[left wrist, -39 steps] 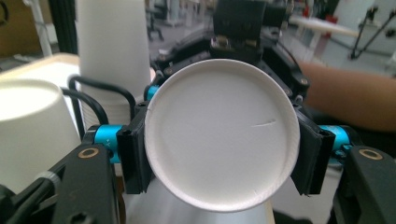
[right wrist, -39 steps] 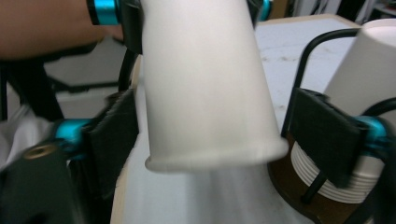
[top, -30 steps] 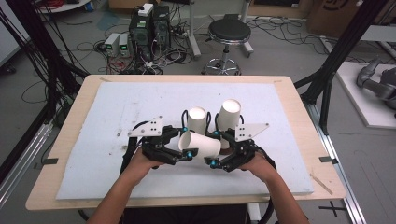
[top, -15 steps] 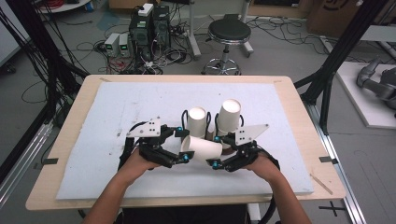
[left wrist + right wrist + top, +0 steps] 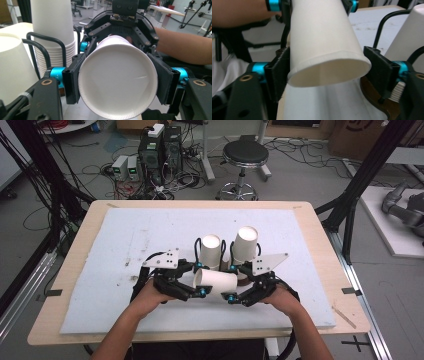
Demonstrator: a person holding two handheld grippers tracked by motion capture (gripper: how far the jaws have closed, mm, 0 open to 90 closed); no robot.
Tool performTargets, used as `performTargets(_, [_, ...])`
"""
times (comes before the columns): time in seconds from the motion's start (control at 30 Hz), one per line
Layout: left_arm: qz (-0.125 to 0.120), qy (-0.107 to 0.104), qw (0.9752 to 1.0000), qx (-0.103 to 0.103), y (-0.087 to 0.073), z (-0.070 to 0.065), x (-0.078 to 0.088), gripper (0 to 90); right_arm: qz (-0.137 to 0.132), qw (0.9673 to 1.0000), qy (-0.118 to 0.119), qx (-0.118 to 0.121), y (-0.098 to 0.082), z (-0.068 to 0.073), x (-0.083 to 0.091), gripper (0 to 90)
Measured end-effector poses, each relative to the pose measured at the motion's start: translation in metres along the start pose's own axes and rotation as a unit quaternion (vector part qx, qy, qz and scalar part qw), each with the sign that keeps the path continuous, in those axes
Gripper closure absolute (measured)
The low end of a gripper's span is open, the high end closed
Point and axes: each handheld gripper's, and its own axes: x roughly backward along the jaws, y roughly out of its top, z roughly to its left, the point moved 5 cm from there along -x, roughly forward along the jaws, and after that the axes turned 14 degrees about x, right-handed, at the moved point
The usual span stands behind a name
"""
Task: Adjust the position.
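Observation:
A white paper cup (image 5: 216, 281) lies on its side just above the white board, held at both ends. My left gripper (image 5: 199, 279) has just been closing, and its pads (image 5: 72, 80) now press the sides of the cup (image 5: 117, 80). My right gripper (image 5: 234, 282) has just been opening a little. Its pads (image 5: 278, 72) still touch the cup (image 5: 322, 37) on both sides. Its jaws also grip the far end of the cup in the left gripper view. Both hands rest near the table's front edge.
Two upside-down stacks of paper cups (image 5: 210, 251) (image 5: 245, 245) stand in black wire holders right behind the grippers. The white foam board (image 5: 125, 245) covers the wooden table (image 5: 345, 285). A stool (image 5: 245, 155) and computers (image 5: 160, 150) are on the floor beyond.
The cup has settled slightly nearer to me between the two grippers. Both hands have kept their places.

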Motion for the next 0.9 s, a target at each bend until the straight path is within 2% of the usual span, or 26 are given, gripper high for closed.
performTargets(0.13, [-0.026,-0.011,0.9996,0.002,0.0046,-0.0008,0.0059,34.9,-0.025,0.9994,-0.013,-0.021,-0.0001,-0.0012,0.002,18.7])
performTargets(0.2, [-0.03,-0.016,0.9994,0.001,0.0054,-0.0015,0.0069,35.3,-0.035,0.9989,-0.011,-0.029,-0.0011,-0.0009,0.0004,18.5])
performTargets(0.33, [-0.023,-0.02,0.9995,-0.003,0.0038,-0.0027,0.0044,35.3,-0.037,0.9991,0.0,-0.02,-0.0001,0.0013,-0.0059,20.1])
performTargets(0.37, [-0.022,-0.021,0.9995,-0.003,0.0032,-0.0025,0.0041,35.3,-0.038,0.9992,0.007,-0.014,0.0001,0.0018,-0.0062,26.6])
performTargets(0.53, [-0.014,-0.018,0.9997,0.007,0.0004,-0.0013,0.003,35.0,-0.03,0.9995,0.012,0.003,-0.0005,0.0023,-0.0038,30.0])
performTargets(0.6, [-0.007,-0.004,1.0,0.001,0.0004,-0.0015,0.0035,32.5,-0.029,0.9995,0.012,0.003,-0.0007,0.0021,-0.0035,30.0])
performTargets(0.7, [-0.011,0.011,0.9999,0.001,0.0044,-0.002,0.008,26.4,-0.015,0.9999,0.007,0.005,-0.0019,0.0005,-0.0017,30.0])
performTargets(0.9, [0.005,0.009,0.9999,0.002,0.0032,-0.0008,0.0082,26.8,0.007,0.9998,0.014,0.009,-0.0047,0.0014,-0.002,30.8])
